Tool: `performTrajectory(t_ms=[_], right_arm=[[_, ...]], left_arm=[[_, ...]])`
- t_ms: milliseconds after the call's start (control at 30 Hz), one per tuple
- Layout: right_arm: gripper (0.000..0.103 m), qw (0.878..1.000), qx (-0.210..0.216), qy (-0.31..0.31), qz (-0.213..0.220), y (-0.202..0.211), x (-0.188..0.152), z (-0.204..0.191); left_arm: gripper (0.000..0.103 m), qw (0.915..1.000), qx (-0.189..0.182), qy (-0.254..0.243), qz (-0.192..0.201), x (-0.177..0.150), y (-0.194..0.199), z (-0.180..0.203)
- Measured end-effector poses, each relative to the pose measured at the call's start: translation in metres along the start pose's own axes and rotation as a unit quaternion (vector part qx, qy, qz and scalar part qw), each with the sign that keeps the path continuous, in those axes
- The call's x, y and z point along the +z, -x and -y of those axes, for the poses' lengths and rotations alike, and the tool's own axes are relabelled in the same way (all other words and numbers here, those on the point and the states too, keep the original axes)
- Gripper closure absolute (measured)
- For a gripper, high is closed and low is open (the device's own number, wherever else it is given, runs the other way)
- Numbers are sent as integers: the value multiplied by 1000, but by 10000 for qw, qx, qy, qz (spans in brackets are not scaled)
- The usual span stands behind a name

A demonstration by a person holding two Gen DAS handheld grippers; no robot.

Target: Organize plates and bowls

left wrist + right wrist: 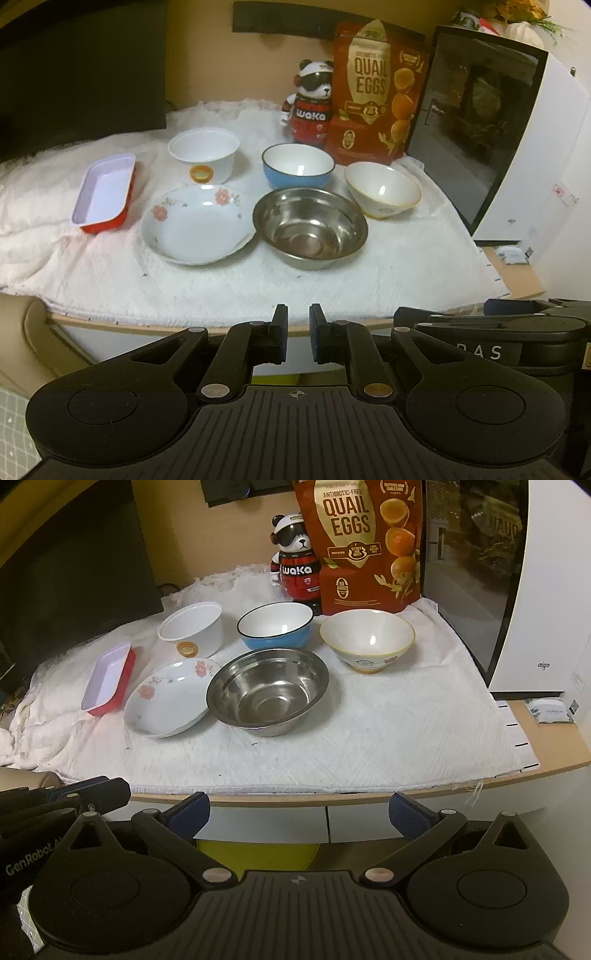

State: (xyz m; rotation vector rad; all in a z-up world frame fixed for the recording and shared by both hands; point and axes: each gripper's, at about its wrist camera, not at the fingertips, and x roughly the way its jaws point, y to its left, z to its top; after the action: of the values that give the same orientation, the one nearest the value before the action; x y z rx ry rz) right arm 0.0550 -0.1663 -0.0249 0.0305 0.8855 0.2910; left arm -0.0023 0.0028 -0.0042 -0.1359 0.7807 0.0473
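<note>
Six vessels stood on the white cloth (332, 738) — among them a round stainless-steel bowl (267, 690) touching a flowered white plate (166, 698); left gripper (298, 332) closed on nothing, right gripper (299, 812) spread wide — both short of the table.

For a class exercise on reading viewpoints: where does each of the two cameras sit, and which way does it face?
Left wrist: on the left gripper, jaws shut, facing down across the table edge at the dishes; the other gripper shows at right.
Right wrist: on the right gripper, jaws open, same heading, further right.
Shared: steel bowl, flowered plate.
</note>
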Motion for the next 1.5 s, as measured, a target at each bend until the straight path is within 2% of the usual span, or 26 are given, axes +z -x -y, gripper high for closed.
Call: performTrajectory(t_ms=[1500], right_arm=[[0,10000,92,-17,15,1,-2,4]], left_arm=[[88,9998,61,59,-171,2,-2,1]])
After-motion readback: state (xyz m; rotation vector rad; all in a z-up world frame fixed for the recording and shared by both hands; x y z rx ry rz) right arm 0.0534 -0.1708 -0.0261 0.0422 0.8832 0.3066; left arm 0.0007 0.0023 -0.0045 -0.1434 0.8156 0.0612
